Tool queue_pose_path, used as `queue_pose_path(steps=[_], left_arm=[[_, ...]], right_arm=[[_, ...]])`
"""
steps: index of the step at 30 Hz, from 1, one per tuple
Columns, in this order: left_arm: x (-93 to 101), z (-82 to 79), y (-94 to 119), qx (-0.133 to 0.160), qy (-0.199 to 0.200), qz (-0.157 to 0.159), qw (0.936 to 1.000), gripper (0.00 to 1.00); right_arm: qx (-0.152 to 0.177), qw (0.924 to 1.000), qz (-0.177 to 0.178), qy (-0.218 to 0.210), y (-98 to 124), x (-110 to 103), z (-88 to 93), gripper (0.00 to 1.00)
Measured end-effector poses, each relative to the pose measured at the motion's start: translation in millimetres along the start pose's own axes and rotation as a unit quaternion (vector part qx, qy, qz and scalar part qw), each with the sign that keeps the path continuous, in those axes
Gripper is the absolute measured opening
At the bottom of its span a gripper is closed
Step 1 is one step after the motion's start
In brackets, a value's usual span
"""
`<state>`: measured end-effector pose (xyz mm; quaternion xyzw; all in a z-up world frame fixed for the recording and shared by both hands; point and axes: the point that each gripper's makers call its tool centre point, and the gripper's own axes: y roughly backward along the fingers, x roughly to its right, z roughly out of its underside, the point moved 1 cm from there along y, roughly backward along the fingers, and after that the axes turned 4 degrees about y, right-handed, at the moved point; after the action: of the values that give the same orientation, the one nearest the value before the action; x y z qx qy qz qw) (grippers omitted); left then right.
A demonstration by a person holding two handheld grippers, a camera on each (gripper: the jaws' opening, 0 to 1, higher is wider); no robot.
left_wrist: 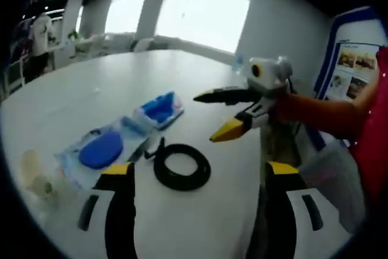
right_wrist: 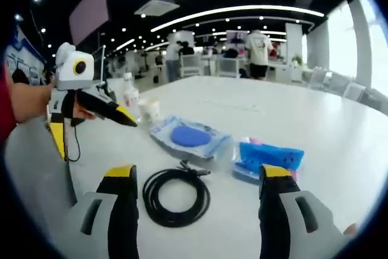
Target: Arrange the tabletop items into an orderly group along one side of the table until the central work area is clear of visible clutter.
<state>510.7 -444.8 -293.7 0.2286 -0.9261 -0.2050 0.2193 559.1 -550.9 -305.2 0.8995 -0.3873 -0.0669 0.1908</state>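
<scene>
On the white table: a loose cluster of small things lies near its edge, seen from both grippers.

Table: white, broad, curved edge; in the right gripper view its bare top runs off toward 12 o'clock.

Cable: black, coiled in a ring, lying flat between the left gripper's own jaws; in the right gripper view the coil lies between that gripper's jaws too, its loose end pointing to 1 o'clock.

Blue pad: oval, inside a clear packet, at 9 o'clock of the cable; in the right gripper view it sits at 12 o'clock of the cable.

Blue packet: bright blue, in clear wrap, at 11 o'clock of the cable, just beside the pad's packet; in the right gripper view at 2 o'clock of the cable.

Cup: small, pale, upright, next to a clear bottle.

Left gripper: jaws spread wide, holding nothing; in the right gripper view it hangs at 10 o'clock of the cable, above the table, jaws parted.

Right gripper: jaws wide apart, empty; in the left gripper view it hovers at 2 o'clock of the cable, yellow tips parted, held by a hand.
</scene>
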Motion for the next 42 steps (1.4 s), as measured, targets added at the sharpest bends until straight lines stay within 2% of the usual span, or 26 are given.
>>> queue_pose_path(steps=[7, 10, 12, 15, 22, 30, 34, 42], left_arm=[[-15.0, 14.6, -16, -0.03, 0.009, -0.027, 0.9991, 0.68], [-23.0, 16.0, -20, -0.028, 0.024, -0.041, 0.9985, 0.57], [-28.7, 17.1, -23, -0.028, 0.031, -0.053, 0.9978, 0.52], [-31.6, 20.3, -28, -0.037, 0.022, -0.064, 0.997, 0.46], [-41.5, 30.7, -42, -0.063, 0.014, -0.088, 0.994, 0.35], [-44.9, 34.9, -53, -0.071, 0.021, -0.101, 0.9921, 0.32], [-48.2, 34.5, -55, -0.073, 0.021, -0.114, 0.9906, 0.32], [-55.1, 40.1, -63, -0.083, 0.031, -0.132, 0.9872, 0.32]], right_arm=[[-0.024, 0.9997, -0.001, 0.003, -4, -2, 11.7, 0.72], [-0.031, 0.9995, -0.005, 0.003, -6, -4, 15.3, 0.67], [-0.037, 0.9993, -0.008, 0.003, -8, -6, 18.2, 0.62], [-0.052, 0.9986, -0.012, 0.006, -10, -8, 23.6, 0.52], [-0.075, 0.997, -0.011, 0.012, -17, -12, 33.1, 0.39], [-0.1, 0.995, 0.001, 0.007, -26, -10, 42.6, 0.3], [-0.119, 0.9928, 0.01, 0.002, -31, -8, 50.4, 0.27], [-0.138, 0.9903, 0.019, -0.005, -41, -8, 59.2, 0.24]])
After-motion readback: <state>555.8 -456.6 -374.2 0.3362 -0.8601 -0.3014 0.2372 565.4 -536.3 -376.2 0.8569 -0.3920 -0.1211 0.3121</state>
